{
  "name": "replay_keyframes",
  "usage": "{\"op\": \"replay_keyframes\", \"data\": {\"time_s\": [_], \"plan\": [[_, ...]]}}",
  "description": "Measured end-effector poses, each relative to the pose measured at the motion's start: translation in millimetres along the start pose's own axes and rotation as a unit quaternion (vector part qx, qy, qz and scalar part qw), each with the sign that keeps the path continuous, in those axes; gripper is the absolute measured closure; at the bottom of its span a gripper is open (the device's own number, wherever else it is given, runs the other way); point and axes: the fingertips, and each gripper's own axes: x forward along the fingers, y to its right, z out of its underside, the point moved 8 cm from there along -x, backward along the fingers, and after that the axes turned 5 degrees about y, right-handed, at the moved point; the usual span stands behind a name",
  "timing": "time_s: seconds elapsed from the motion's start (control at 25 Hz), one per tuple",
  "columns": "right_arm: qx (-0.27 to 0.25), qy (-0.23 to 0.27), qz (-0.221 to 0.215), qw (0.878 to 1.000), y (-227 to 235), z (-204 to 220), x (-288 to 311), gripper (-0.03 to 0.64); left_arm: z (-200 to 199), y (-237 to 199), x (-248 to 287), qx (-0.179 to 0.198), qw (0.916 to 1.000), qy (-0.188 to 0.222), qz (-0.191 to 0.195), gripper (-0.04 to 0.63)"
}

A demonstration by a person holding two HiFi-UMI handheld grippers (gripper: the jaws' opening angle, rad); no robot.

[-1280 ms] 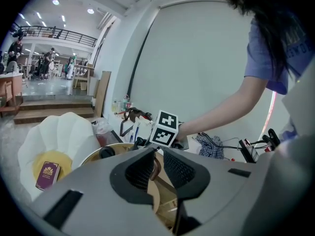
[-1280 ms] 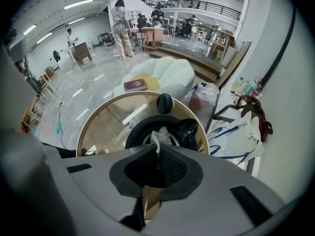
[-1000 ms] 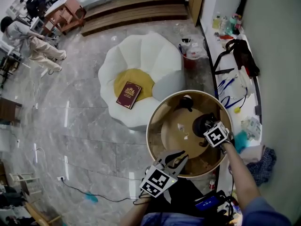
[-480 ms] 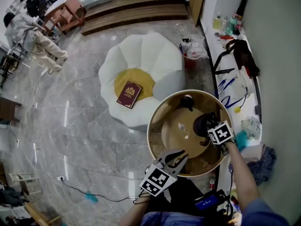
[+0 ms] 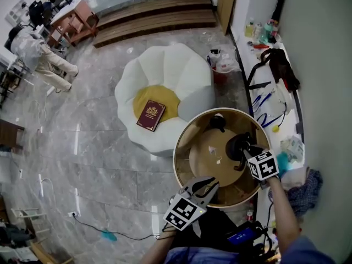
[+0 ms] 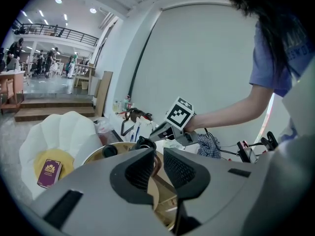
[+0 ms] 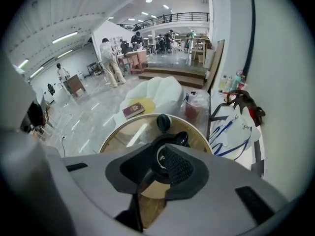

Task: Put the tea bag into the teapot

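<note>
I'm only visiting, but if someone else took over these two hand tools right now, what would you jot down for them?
Left gripper: jaws slightly apart, empty, at the table's near edge.
Right gripper: jaws slightly apart, empty, at the open teapot.
Done: lid is off and lies on the table.
Left: a small white piece, probably the tea bag, lies on the table; pick it up and drop it in.

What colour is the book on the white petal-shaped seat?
Dark red book with gold emblem; best in head view.
</note>
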Motion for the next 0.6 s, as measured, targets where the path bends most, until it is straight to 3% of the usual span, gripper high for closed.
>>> {"op": "replay_keyframes", "data": {"time_s": [0.4, 0.6], "plan": [[0.067, 0.105, -0.021, 0.992, -55.8, -26.0, -71.9, 0.537, -11.9, 5.5, -22.6, 0.017, 0.9996, 0.008, 0.019, 0.537], [0.099, 0.14, -0.011, 0.985, -90.0, -27.7, -109.1, 0.547, -18.5, 11.6, -43.2, 0.031, 0.9988, 0.014, 0.034, 0.537]]}}
